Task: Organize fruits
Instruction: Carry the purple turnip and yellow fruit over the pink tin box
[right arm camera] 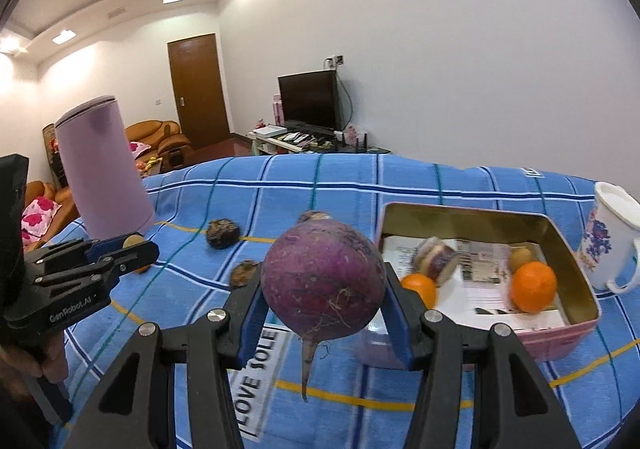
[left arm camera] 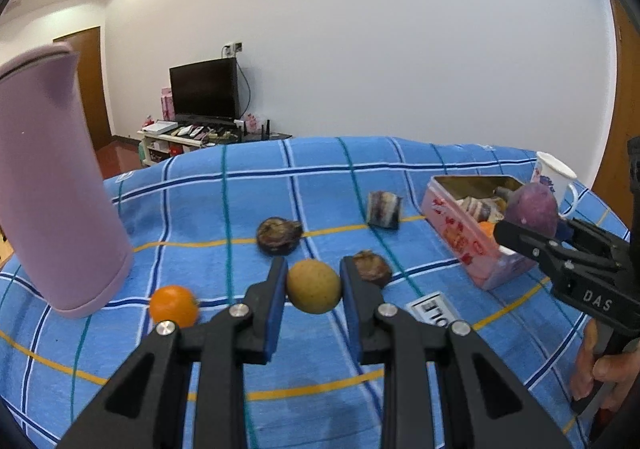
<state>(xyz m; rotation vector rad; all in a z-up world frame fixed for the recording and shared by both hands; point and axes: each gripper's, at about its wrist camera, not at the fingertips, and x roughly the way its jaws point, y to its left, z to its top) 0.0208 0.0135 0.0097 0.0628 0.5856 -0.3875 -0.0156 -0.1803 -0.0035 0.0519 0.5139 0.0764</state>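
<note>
My left gripper is shut on a yellow-brown round fruit just above the blue plaid cloth. An orange lies to its left, two dark wrinkled fruits lie beyond, and a cut purple piece lies farther back. My right gripper is shut on a large purple turnip, held above the cloth left of the pink tin box. The box holds two oranges, a cut purple piece and a small brown fruit.
A tall pink cylinder stands at the left of the table. A white floral mug stands right of the tin. A label reading "LOVE SOLE" lies on the cloth. A TV stand and door are behind.
</note>
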